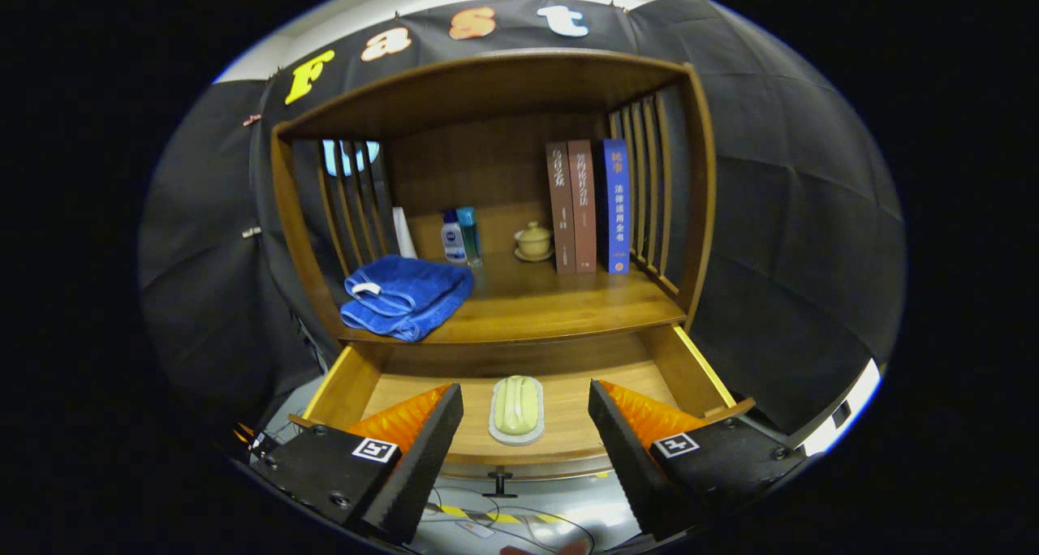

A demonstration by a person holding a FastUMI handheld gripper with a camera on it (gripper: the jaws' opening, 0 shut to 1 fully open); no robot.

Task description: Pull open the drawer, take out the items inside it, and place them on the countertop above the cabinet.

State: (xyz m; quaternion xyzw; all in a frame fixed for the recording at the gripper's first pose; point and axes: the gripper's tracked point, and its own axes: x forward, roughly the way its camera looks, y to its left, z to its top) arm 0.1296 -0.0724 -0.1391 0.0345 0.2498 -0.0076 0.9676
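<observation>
Ahead, tool (526,425) spread wide around soap dish (516,410) in open drawer (568,425), blue towel (406,295) above.

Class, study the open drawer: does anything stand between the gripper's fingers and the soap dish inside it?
Nothing visible does. The gripper is open, and the soap dish lies in the open drawer in the gap between its fingers, touching neither. The drawer's front edge is below it, not across the path.

gripper (526,425): wedge fingers wide apart, square tag markers, screws on mounts
</observation>
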